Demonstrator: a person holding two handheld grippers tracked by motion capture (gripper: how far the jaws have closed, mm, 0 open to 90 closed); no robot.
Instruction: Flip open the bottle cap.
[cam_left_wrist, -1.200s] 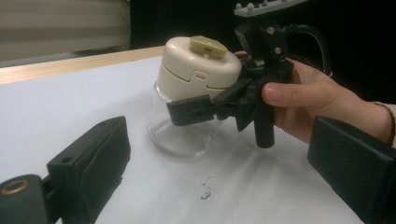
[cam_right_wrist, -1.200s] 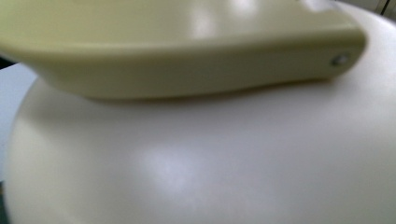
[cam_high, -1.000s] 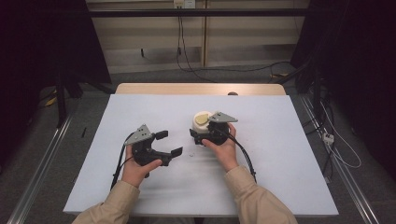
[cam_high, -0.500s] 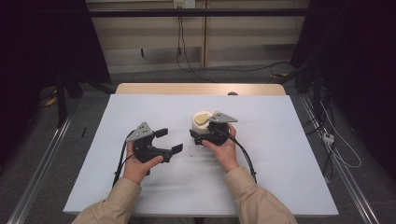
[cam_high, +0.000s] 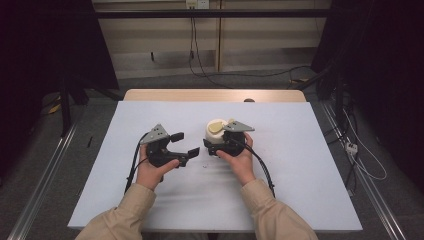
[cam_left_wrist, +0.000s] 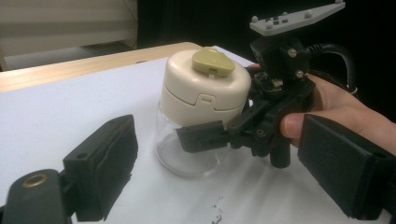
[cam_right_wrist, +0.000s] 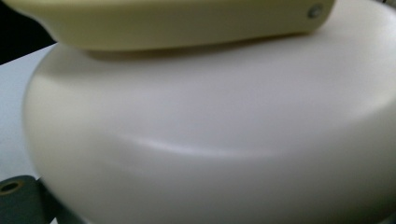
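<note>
- High view: on the white surface (cam_high: 300, 165), the left hand-held gripper (cam_high: 181, 144) sits with jaws spread wide and empty; the right hand-held gripper (cam_high: 214, 146) is against a cream-lidded jar (cam_high: 215, 131) just beside it.
- Left gripper view: the jar (cam_left_wrist: 203, 112) stands upright, its clear glass base clamped by the right hand-held gripper (cam_left_wrist: 205, 136).
- Right gripper view: the cream lid (cam_right_wrist: 224, 140) looms close and blurred.
</note>
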